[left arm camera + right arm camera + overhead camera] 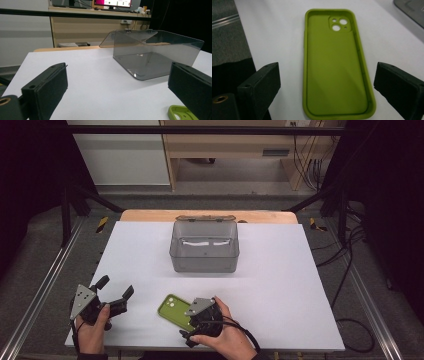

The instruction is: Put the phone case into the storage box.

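While the right gripper [327, 82] is hovering, jaws apart, astride the green silicone phone case [337, 67], a smoky clear plastic box [204, 247] is sitting well ahead, unobstructed; the left gripper [114, 292] is gaping too.

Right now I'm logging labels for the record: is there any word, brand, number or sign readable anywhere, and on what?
No text can be read.
Green phone case: plain inside, no brand or marking.
Grey plastic box: no label to be seen.
Monitor at the back: coloured patches, too small and blurred to read.
Claws and white table: no writing.
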